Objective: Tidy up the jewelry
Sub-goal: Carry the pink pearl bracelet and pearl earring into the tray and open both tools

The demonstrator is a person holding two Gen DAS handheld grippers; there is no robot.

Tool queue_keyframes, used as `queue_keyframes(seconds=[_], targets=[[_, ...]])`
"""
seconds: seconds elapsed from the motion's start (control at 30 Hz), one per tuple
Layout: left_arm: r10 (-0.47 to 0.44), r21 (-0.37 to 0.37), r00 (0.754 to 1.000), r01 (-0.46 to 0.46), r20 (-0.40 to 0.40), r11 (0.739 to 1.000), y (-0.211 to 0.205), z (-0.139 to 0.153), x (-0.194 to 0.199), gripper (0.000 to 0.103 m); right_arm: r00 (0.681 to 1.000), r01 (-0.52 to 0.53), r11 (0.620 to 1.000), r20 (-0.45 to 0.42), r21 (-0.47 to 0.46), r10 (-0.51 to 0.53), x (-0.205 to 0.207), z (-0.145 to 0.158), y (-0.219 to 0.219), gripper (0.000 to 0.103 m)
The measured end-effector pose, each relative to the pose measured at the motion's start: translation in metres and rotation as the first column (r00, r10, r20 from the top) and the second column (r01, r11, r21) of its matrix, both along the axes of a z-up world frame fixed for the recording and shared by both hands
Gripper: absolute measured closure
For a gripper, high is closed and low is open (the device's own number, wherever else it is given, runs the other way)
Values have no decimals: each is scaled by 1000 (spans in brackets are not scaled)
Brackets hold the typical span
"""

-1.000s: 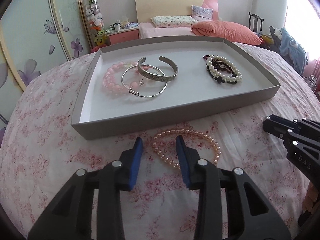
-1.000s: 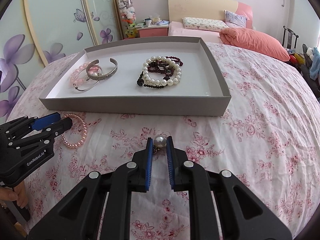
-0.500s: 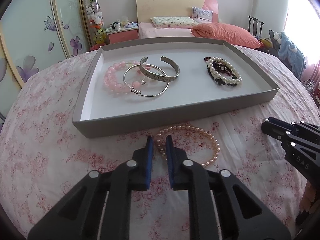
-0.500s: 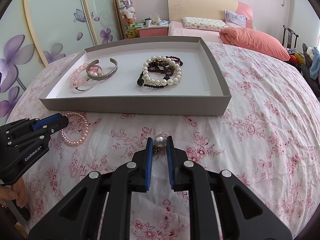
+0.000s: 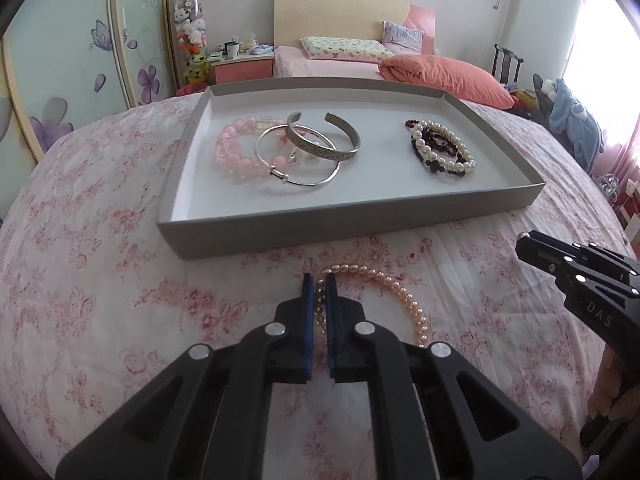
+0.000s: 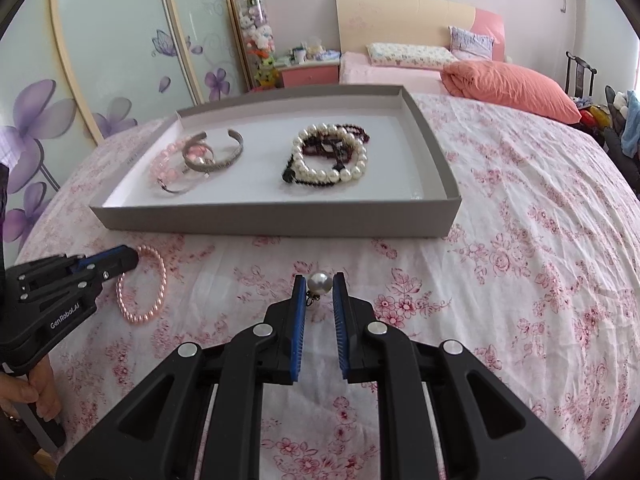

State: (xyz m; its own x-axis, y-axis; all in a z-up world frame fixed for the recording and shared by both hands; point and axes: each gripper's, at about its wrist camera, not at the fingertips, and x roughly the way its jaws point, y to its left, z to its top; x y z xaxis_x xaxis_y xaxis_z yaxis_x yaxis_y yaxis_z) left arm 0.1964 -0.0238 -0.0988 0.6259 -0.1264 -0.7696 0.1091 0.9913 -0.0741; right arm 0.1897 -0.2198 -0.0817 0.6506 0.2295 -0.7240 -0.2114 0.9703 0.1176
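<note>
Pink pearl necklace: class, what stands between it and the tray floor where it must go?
Only the tray's near wall. The left gripper is shut on the pink pearl necklace, which lies before that wall.

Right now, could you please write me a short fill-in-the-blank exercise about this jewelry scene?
1. The left gripper is shut on the pink pearl ____.
2. The right gripper holds one white ____.
3. The silver bangle lies inside the gray ____.

Missing words: bracelet; pearl; tray.

Black hand-held gripper (image 5: 319, 285), blue pads, silver screws, white "DAS" txt, bare skin
</note>
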Motion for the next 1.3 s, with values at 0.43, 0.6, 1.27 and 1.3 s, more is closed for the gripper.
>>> queue_keyframes(seconds=[0.43,0.6,1.27,1.3], targets=[[83,-124,984,-63,158,990,32,51,-33,97,989,-47,996,141,77,36,-22,36,9,88],[79,-125,972,-52,222,991,24,70,-41,97,976,-57,994,215,90,37,-30,54,13,88],[51,-100,956,-23,289,995,6,97,3,97,940,-49,996,341,72,21,10,91,23,88],[51,-99,955,-23,291,995,6,97,8,97,940,-48,996,341,73,20,16,91,24,88]])
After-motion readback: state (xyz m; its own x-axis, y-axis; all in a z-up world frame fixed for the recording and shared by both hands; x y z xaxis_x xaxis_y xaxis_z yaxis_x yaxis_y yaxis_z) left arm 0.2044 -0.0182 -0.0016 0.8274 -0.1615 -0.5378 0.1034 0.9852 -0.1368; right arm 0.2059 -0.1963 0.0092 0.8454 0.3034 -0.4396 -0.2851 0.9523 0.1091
